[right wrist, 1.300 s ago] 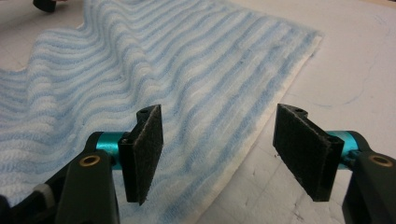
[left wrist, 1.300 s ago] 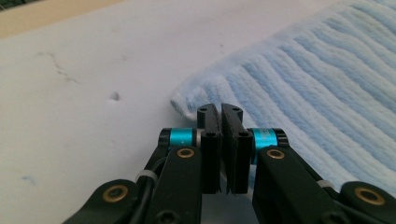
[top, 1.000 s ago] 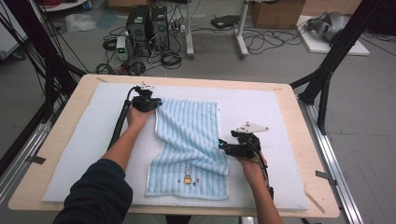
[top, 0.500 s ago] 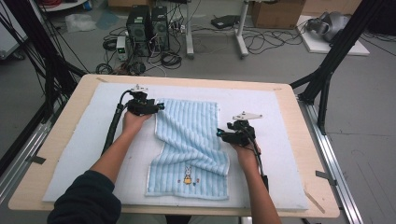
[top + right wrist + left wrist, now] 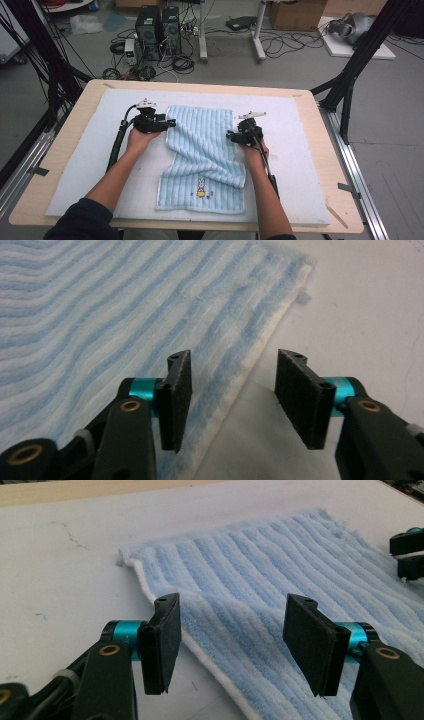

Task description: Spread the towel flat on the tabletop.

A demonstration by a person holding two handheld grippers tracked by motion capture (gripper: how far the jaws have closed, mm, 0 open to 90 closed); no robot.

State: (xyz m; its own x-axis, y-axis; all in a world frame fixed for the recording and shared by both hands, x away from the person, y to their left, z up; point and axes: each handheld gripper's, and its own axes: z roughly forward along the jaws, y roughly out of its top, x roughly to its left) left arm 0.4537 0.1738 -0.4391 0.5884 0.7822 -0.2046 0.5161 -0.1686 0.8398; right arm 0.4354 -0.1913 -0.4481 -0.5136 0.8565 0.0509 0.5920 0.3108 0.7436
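Blue striped towel [image 5: 202, 150] lies on the white pad [image 5: 90, 170] covering the table [image 5: 65, 135], far half spread flat, near half rumpled with a diagonal fold; rabbit motif at the near hem. Work in hand looks like flattening or folding it.

Left gripper [image 5: 169, 123]: at the towel's left edge, near the far corner. Jaws spread wide, nothing between them; the left gripper view has the white-bound edge [image 5: 200, 652] running under the gap. Likely placed there so the jaws can close on the hem rather than the pile.

Right gripper [image 5: 230, 136]: at the right edge, a little nearer the person than the left one. Jaws also spread, empty; the right gripper view shows the towel edge [image 5: 260, 352] passing beneath the gap, one jaw over cloth, the other over bare pad.

Pose: both forearms reach forward from the near side, hands [image 5: 137, 140] low over the pad, grippers turned inward toward each other across the towel. Symmetric placement suggests a two-point grasp of opposite edges.
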